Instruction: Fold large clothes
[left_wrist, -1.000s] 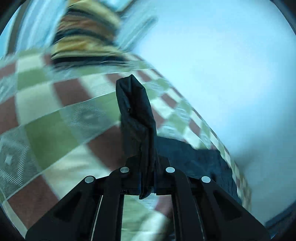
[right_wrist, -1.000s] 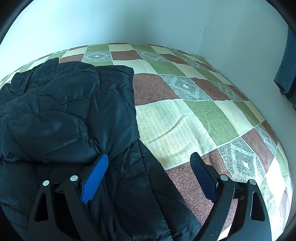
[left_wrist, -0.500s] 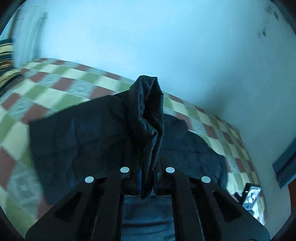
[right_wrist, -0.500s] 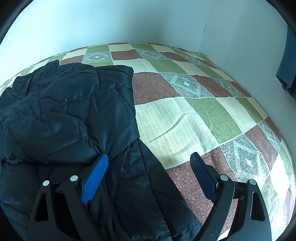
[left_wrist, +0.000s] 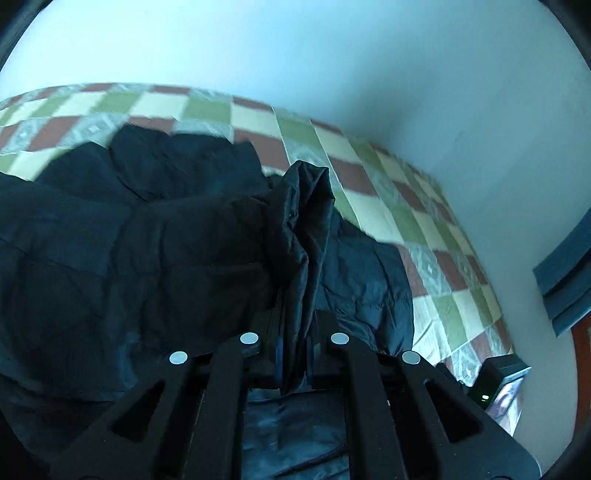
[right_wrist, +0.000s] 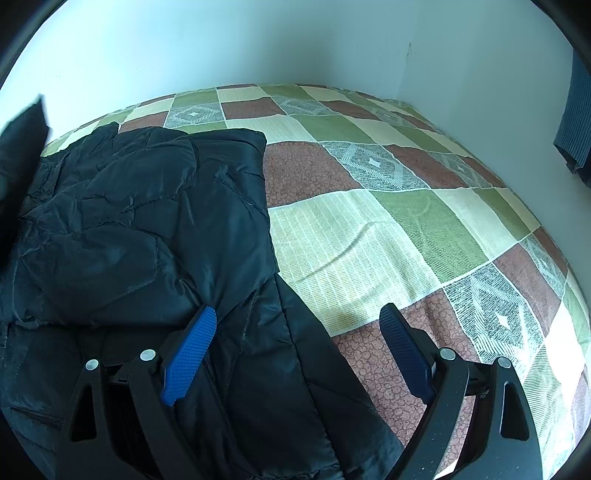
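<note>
Pinched fold of black quilted padded jacket (left_wrist: 308, 221) between closed left gripper (left_wrist: 293, 363), now swung over jacket's body from bare checked bedspread (left_wrist: 373, 206). Probably mid-fold. Right gripper (right_wrist: 299, 354) spread wide, unmoved, straddling jacket's edge, holding nothing.

bed (right_wrist: 369, 240): checked cover | on it: black jacket (right_wrist: 147, 240), spread at left

— How many garments on the bed?
— One black quilted puffer jacket (right_wrist: 155, 236), on one patchwork bedspread of green, cream and brown squares (right_wrist: 369, 240).
— And my tools?
— Two black two-finger grippers: my left gripper (left_wrist: 293, 354) and my right gripper (right_wrist: 295, 354).
</note>
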